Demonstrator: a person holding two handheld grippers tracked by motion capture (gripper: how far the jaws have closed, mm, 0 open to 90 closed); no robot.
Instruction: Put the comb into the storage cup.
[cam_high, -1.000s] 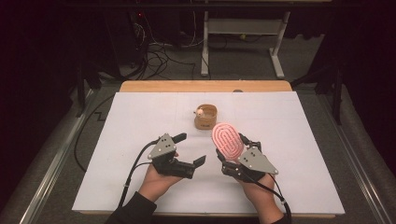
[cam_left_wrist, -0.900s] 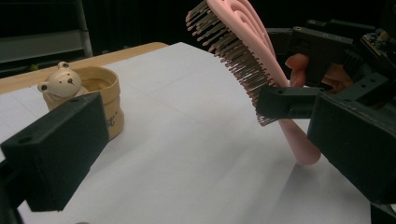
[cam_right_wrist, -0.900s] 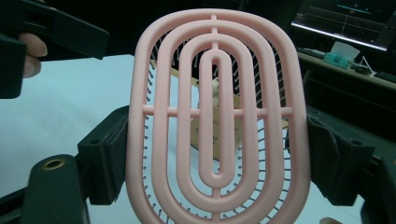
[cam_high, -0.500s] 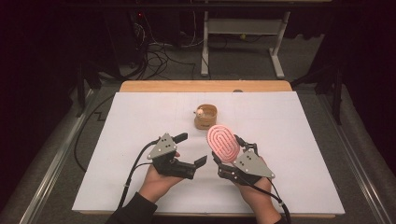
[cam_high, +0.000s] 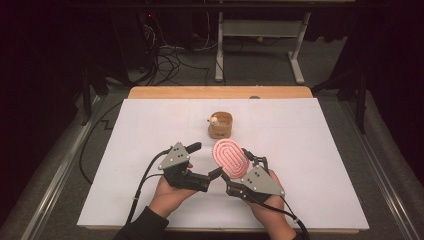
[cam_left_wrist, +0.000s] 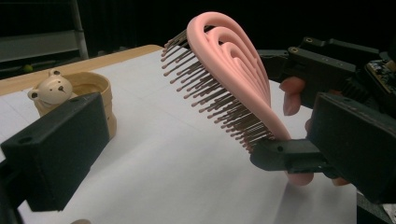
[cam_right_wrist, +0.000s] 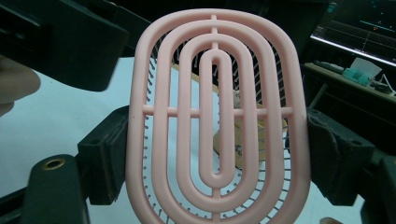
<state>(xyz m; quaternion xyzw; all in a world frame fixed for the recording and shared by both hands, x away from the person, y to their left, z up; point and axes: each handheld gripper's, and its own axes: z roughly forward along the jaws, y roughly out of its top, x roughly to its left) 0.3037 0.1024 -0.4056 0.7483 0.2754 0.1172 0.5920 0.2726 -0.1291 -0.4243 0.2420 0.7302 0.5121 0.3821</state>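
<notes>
My right gripper (cam_high: 239, 167) is shut on a pink oval hairbrush (cam_high: 230, 157), its two black pads pressing the brush's long edges (cam_right_wrist: 217, 158). The brush is held tilted above the white sheet, with the bristles (cam_left_wrist: 219, 102) facing away from my right hand. My left gripper (cam_high: 205, 160) stands open just left of the brush, jaws wide apart with nothing between them (cam_left_wrist: 205, 144). Beyond both grippers, a small tan cup (cam_high: 220, 125) with a bear figure (cam_left_wrist: 50, 88) on its rim stands on the sheet.
A white sheet (cam_high: 310, 145) covers the table, and a strip of wooden tabletop (cam_high: 220, 92) shows at the far edge. Cables (cam_high: 170, 60) and a desk frame (cam_high: 260, 35) sit on the dark floor behind. Cables trail from both grippers toward the near edge.
The right gripper has carried the brush slightly left and nearer, closer to the left gripper. The left gripper has stayed where it was.
</notes>
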